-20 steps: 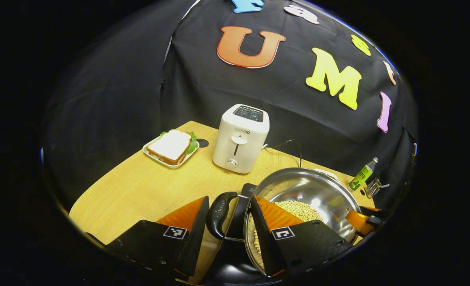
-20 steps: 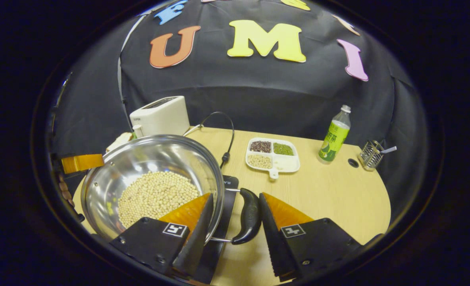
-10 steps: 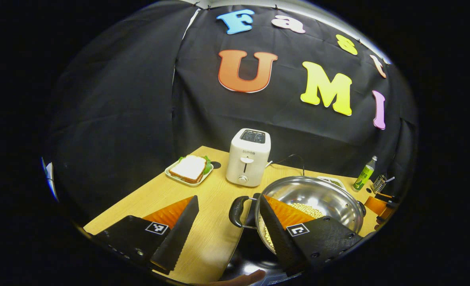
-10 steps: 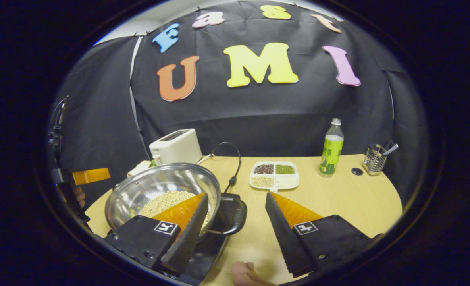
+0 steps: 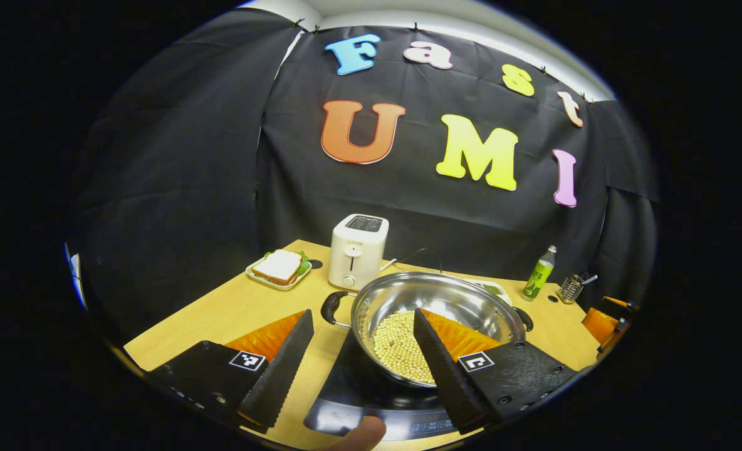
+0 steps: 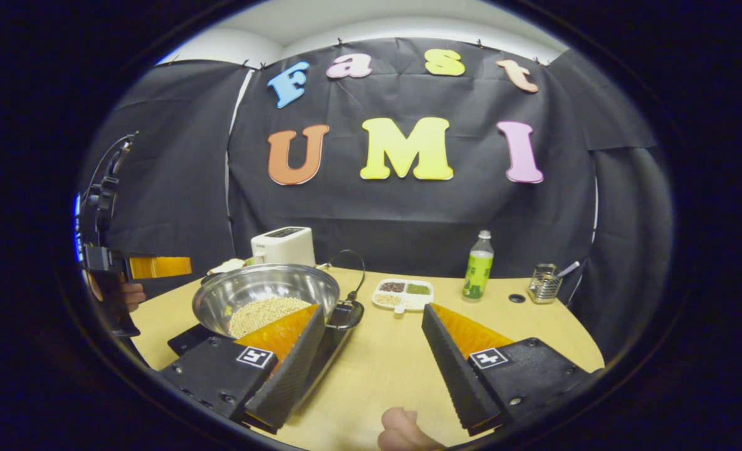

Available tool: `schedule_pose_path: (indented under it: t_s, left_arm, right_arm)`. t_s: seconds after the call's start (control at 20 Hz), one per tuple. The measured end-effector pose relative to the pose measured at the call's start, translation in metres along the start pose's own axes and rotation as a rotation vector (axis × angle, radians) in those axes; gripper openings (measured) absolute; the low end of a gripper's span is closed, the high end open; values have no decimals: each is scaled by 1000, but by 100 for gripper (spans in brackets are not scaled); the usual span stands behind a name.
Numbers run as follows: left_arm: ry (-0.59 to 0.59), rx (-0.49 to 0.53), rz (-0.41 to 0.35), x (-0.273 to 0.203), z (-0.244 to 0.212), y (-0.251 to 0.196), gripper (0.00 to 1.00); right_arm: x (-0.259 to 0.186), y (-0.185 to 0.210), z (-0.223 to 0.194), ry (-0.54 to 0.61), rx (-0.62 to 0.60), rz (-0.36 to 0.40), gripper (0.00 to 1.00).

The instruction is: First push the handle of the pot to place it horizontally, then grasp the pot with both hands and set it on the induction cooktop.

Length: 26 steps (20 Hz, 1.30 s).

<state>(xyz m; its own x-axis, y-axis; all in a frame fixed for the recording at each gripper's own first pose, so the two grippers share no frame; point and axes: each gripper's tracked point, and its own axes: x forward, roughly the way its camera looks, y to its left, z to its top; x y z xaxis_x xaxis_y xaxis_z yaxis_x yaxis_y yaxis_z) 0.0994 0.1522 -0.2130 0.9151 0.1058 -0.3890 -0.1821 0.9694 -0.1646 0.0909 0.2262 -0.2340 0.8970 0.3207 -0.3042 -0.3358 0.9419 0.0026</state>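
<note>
In the left gripper view, the left gripper (image 5: 361, 360) has its fingers spread wide, grasping nothing; the pot (image 5: 437, 307) sits on the induction cooktop (image 5: 358, 407). In the right gripper view, the right gripper (image 6: 371, 363) is likewise released, bare surface (image 6: 383, 357) between its fingers.

Pot (image 5: 437, 307) on cooktop (image 5: 371, 401), toaster (image 5: 358, 250) seemingly behind, left.

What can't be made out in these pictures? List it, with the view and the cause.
- Cooktop controls, left gripper view: cut off at the bottom edge.
- Divided dish, left gripper view: mostly behind the pot rim.
- Sandwich plate, right gripper view: largely behind the pot.
</note>
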Motion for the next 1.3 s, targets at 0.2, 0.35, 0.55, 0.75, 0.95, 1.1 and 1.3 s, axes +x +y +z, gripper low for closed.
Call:
schedule_pose_path:
  t_s: [0.2,0.35,0.55,0.75,0.95,1.1,1.3]
  left_arm:
    - [-20,36,-38,-37,-1,-26,96]
    - [-61,48,-63,-66,9,-47,96]
    - [-124,95,-80,-103,25,-74,96]
    - [-185,129,-99,-131,48,-102,95]
    - [-249,123,-76,-153,70,-121,95]
    - [-287,105,-113,-175,73,-136,95]
    - [-340,160,-130,-205,79,-154,95]
  right_arm:
    - [-40,-25,9,-27,10,-36,99]
    - [-72,-53,21,-58,35,-90,99]
    - [-117,-87,36,-90,87,-134,99]
    - [-153,-112,55,-126,81,-145,99]
    - [-194,-132,76,-185,71,-142,99]
    - [-229,-153,92,-254,71,-184,98]
    - [-263,-168,102,-318,89,-234,99]
